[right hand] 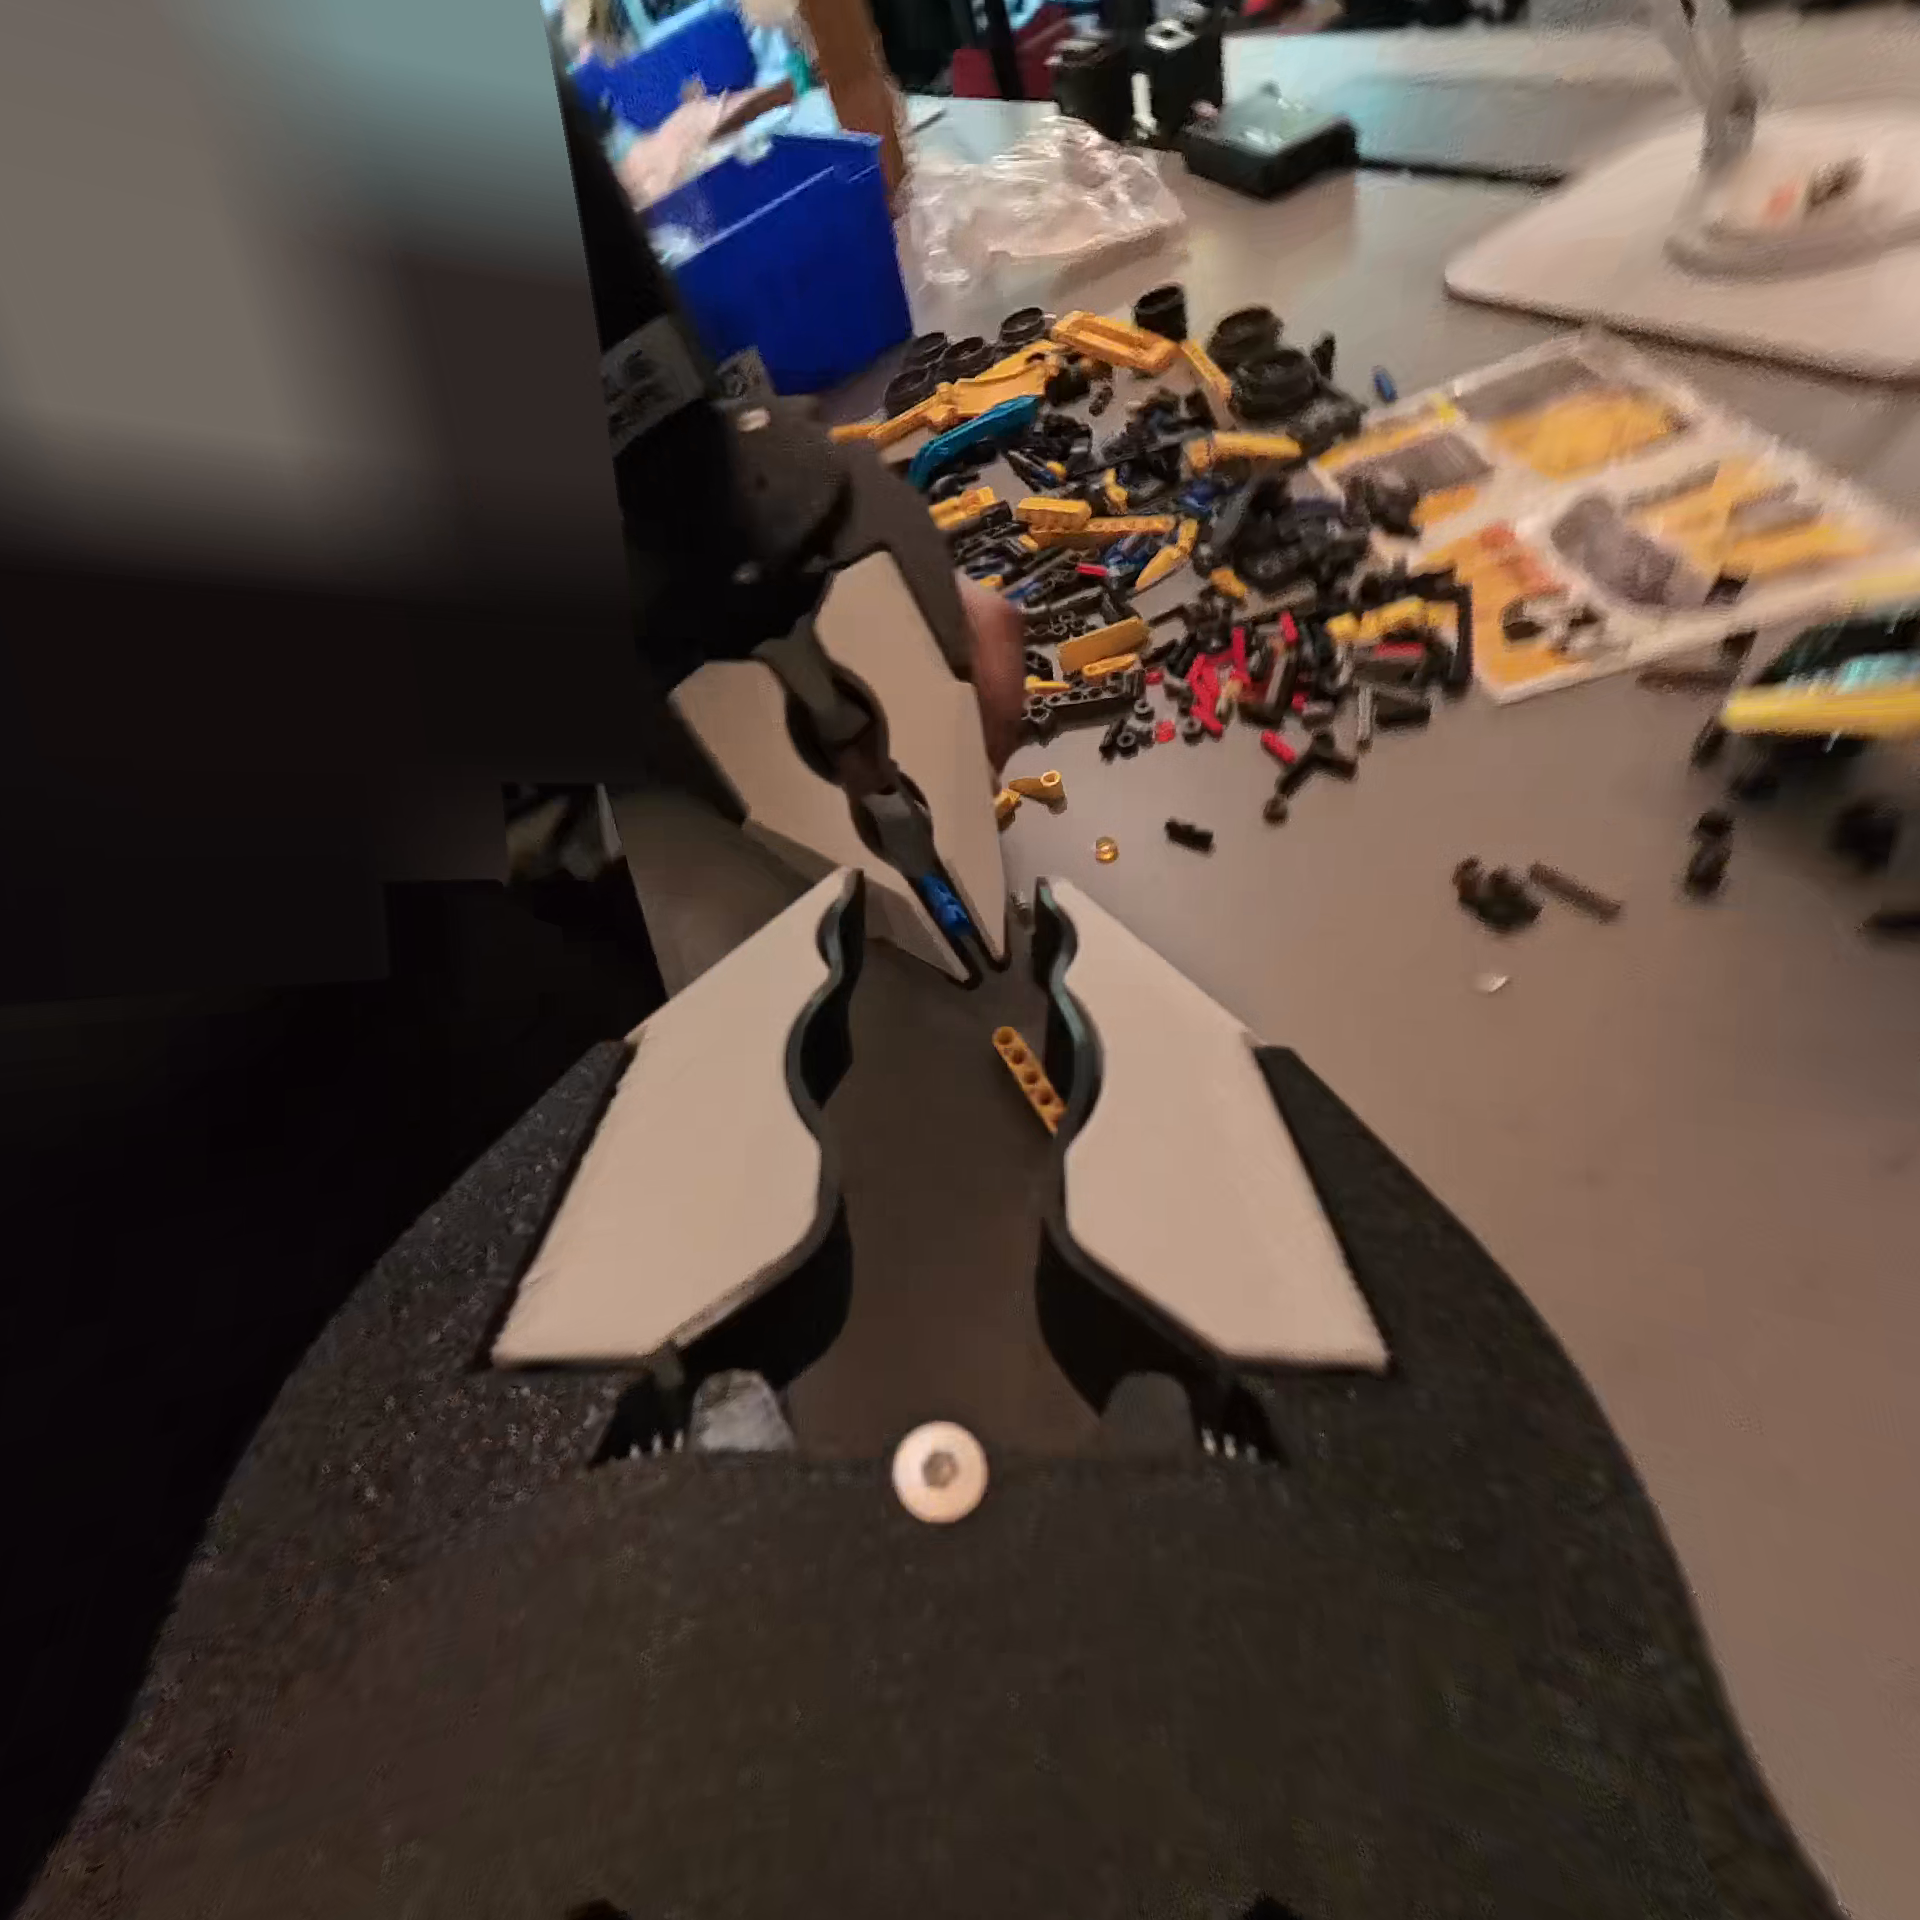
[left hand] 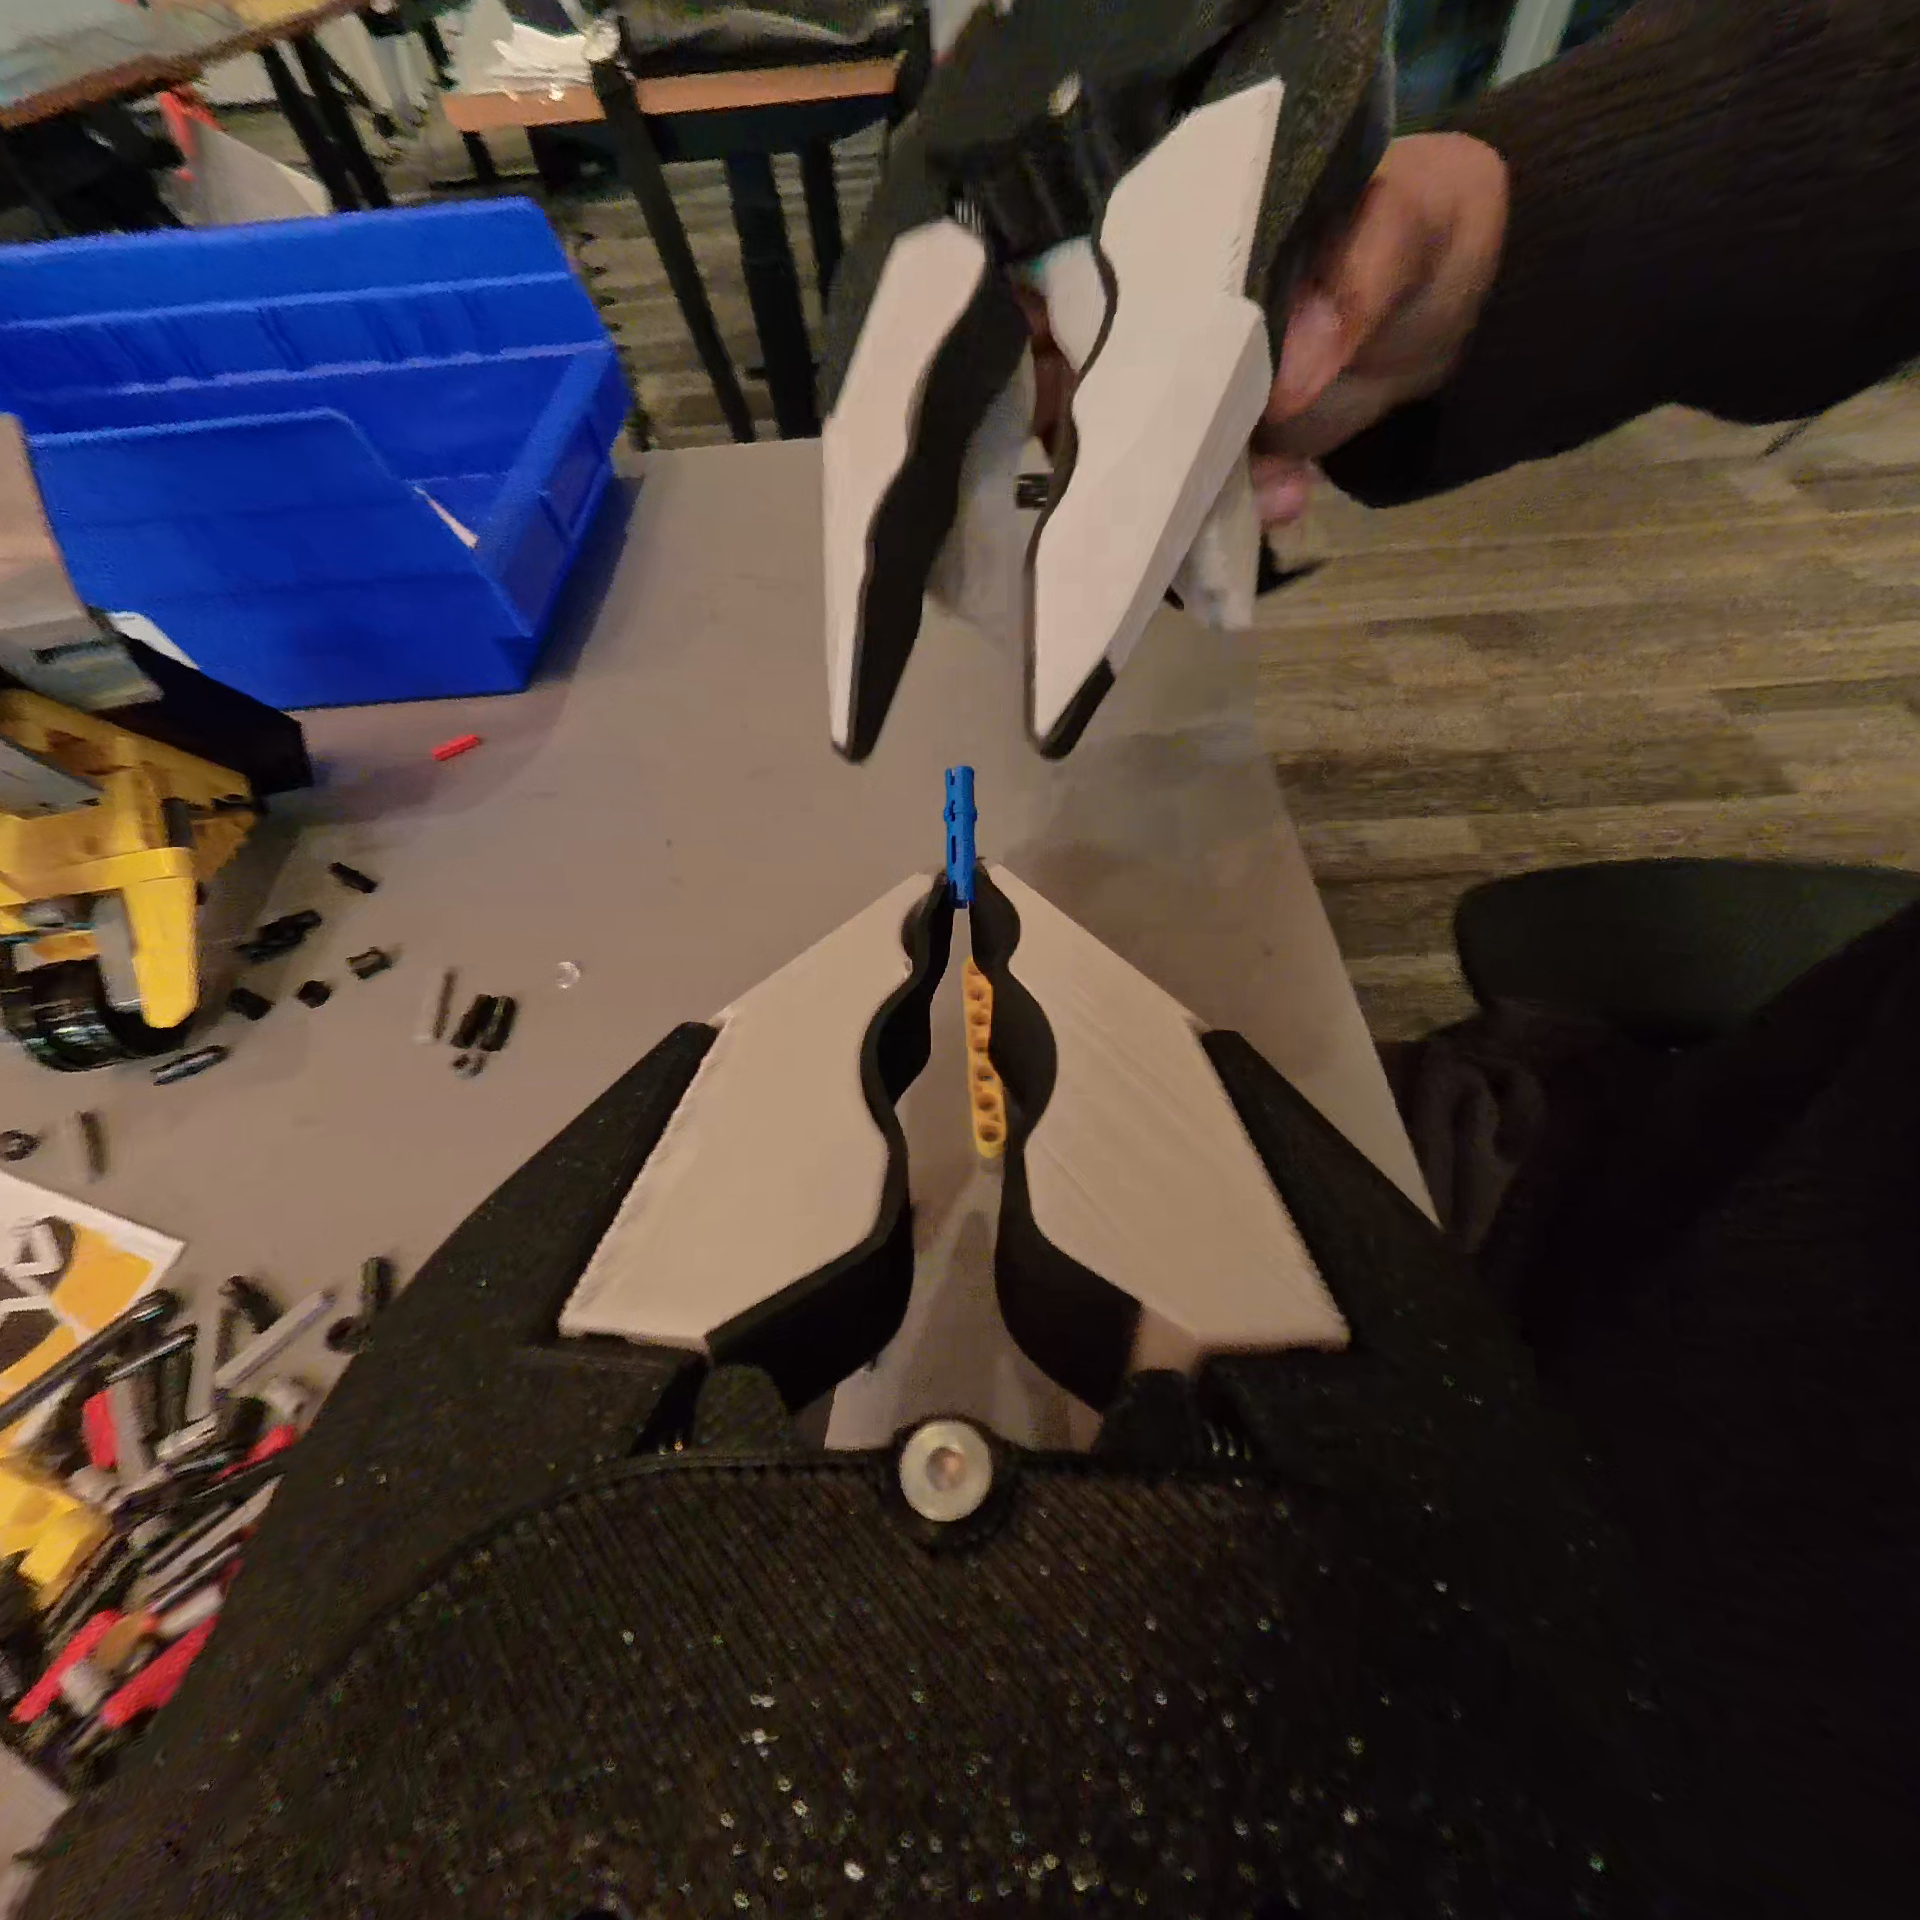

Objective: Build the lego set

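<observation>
My left gripper (left hand: 961, 885) is shut on a small blue pin (left hand: 958, 821), which sticks out past its tips, above the grey table (left hand: 675, 644). A yellow beam with holes (left hand: 983, 1060) lies on the table below its fingers. My right gripper (left hand: 951, 748) is open and empty, tips pointing at the pin from just beyond it. In the right wrist view the right gripper (right hand: 948, 888) is open around the left gripper's tips (right hand: 982, 964), with the blue pin (right hand: 941, 899) held there and the yellow beam (right hand: 1029, 1075) by its right finger.
A blue bin (left hand: 312, 447) and a partly built yellow model (left hand: 114, 862) stand to the left. A pile of loose pieces (right hand: 1195, 540) and an instruction sheet (right hand: 1558, 499) lie farther back. The table edge (left hand: 1340, 987) and a black chair (left hand: 1683, 935) are on the right. Only a small space, under 4 cm, lies between the two pairs of fingers. The partly built yellow model (left hand: 114, 862) is about 20 cm from both grippers' fingertips.
</observation>
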